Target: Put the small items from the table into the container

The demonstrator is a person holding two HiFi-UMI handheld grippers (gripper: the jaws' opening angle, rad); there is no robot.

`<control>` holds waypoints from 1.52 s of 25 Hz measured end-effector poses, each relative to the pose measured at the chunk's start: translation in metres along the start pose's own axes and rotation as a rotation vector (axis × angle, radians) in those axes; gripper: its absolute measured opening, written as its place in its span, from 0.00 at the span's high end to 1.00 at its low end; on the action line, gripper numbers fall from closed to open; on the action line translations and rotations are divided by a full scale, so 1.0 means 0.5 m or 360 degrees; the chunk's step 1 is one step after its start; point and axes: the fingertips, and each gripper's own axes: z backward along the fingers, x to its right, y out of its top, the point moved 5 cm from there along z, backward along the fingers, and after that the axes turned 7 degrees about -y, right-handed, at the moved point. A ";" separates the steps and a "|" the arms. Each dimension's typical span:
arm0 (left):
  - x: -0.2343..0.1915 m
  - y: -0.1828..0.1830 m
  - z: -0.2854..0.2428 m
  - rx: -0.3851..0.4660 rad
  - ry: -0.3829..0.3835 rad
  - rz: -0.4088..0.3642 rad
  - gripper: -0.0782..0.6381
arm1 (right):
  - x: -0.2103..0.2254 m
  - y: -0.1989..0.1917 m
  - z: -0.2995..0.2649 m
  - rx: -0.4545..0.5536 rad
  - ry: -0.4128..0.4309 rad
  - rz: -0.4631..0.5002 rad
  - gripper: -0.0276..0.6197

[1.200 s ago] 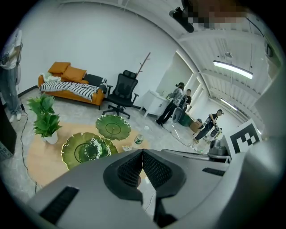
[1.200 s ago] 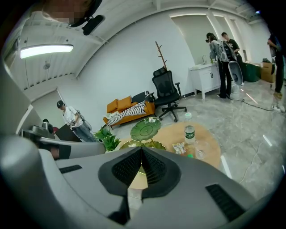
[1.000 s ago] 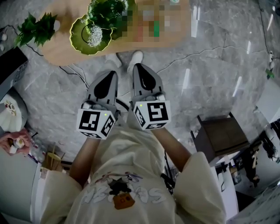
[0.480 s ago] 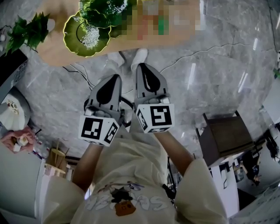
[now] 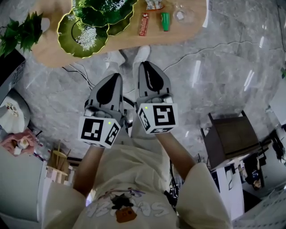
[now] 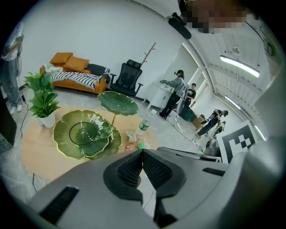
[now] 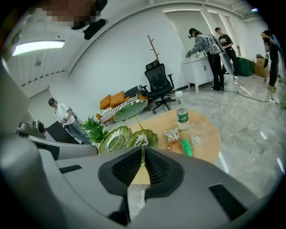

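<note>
The left gripper's (image 5: 116, 77) 2 fingers are pressed together tip to tip with nothing between them. The right gripper's (image 5: 145, 67) 2 fingers are closed the same way, also empty. Both grippers point forward and down toward the table (image 5: 134, 39). They are short of its near edge, over the grey marble floor (image 5: 214, 76), and touch nothing on the table. They sit side by side, the right one slightly nearer the table, with the person's white shoes (image 5: 140, 54) between them and the table's near edge.

The small items lie on the table's right part, as the head view shows it. A red packet (image 5: 143, 23) lies there with a green tube (image 5: 165, 21) just beside it. A clear bowl (image 5: 182, 15) sits near the tube, toward the table's right edge. A crinkly snack bag (image 5: 154, 4) lies toward the table's far side. All 3 items rest on the table top outside the bowl. In the right gripper view a water bottle (image 7: 181, 117) stands upright on the table's far side, behind the snack bag.

Green leaf-shaped dishes (image 5: 85, 33) fill the table's left half, and a potted plant (image 5: 22, 33) stands at its left end.
</note>
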 end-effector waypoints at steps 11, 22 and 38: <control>-0.010 -0.064 -0.034 -0.0034 -0.0001 0.0000 0.88 | 0.024 -0.064 -0.051 -0.0028 -0.0029 0.0096 0.95; -0.054 -0.080 -0.066 -0.0007 0.0024 0.0018 0.88 | 0.030 -0.099 -0.111 -0.0058 -0.0070 0.0081 0.88; -0.084 -0.131 -0.108 -0.0035 0.0019 -0.0035 0.88 | 0.058 -0.142 -0.174 -0.0121 -0.0178 0.0072 0.73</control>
